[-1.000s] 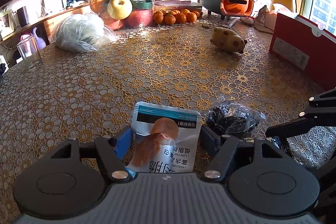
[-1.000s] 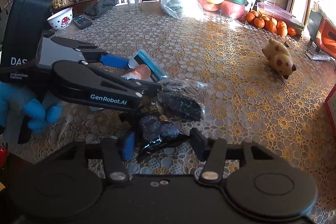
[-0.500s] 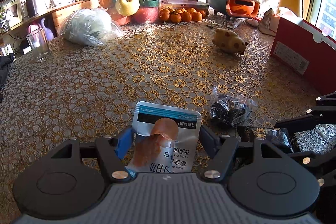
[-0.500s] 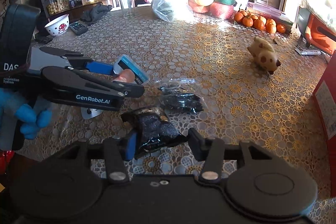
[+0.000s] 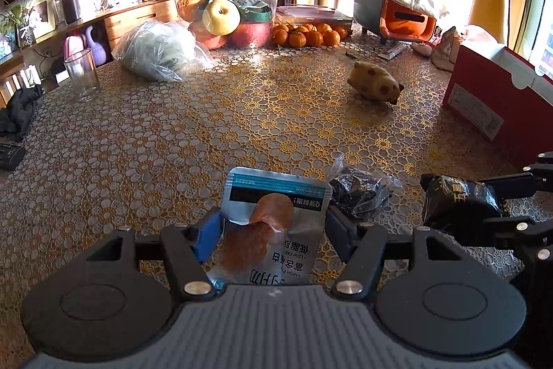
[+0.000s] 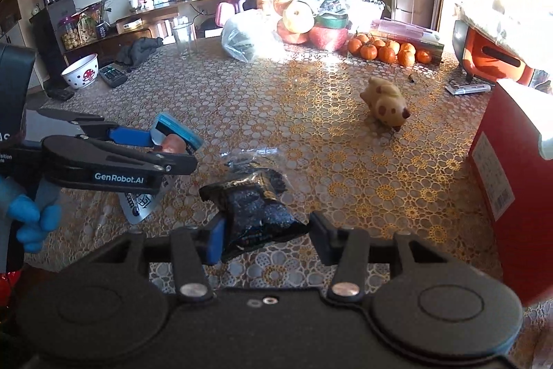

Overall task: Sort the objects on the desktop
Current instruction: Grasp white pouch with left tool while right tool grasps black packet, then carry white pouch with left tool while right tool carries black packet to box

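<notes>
Two snack packets held above the patterned table

The left gripper [image 5: 273,227], jaws closing, pinches a silver pouch [image 5: 276,230] with a teal top band, black stripe and sausage picture. Just right of it, the right gripper [image 6: 266,241] is clamped on a crinkled black packet [image 6: 255,213]; a clear bag of dark pieces [image 5: 359,192] lies on the table [image 5: 172,144] between them.

The left hand-held gripper [image 5: 273,227], black with one blue finger pad, points forward and downward. Its jaws are closing, with a silver snack pouch printed with a blue band [image 5: 276,223] between them, lifted clear of the desk [image 5: 172,144]. A blue-gloved hand [image 6: 29,217] grips its handle. The right hand-held gripper [image 6: 266,236], of the same build, tilts down alongside it, its pads pressed on a crinkled black foil packet [image 6: 257,213].
</notes>
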`<state>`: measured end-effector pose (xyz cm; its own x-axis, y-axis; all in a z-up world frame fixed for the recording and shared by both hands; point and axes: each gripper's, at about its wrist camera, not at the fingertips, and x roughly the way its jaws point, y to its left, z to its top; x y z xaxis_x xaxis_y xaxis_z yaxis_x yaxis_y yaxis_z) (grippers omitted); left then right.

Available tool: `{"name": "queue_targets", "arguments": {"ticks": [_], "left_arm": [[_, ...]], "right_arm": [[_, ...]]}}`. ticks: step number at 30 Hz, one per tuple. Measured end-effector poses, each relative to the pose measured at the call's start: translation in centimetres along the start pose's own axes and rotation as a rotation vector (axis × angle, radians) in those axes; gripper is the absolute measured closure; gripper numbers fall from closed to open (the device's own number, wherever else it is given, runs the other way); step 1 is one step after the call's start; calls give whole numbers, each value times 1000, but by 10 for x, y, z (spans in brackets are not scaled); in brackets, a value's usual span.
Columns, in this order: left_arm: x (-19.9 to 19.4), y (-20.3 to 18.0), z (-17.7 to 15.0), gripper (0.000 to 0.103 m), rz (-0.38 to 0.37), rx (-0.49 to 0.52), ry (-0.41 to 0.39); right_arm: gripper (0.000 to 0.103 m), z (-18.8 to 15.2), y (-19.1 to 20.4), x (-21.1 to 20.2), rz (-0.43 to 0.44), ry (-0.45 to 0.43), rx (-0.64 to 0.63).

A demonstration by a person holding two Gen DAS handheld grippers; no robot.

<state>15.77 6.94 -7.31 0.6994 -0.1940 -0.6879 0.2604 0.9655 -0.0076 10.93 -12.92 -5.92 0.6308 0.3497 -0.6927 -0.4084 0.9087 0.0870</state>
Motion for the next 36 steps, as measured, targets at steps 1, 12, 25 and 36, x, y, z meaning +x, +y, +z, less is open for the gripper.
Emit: {"name": "queue_targets", "arguments": {"ticks": [1, 12, 25, 36], "left_arm": [[-2, -2, 1, 39, 3, -5, -1], [-30, -33, 10, 40, 11, -17, -26], [-55, -65, 17, 41, -17, -35, -55], [-85, -108, 39, 41, -84, 2, -92]], "right_arm": [[54, 1, -2, -3, -3, -7, 4], [54, 0, -18, -30, -31, -52, 33], [54, -4, -38, -64, -51, -102, 76], [54, -8, -55, -98, -88, -137, 91]]}}
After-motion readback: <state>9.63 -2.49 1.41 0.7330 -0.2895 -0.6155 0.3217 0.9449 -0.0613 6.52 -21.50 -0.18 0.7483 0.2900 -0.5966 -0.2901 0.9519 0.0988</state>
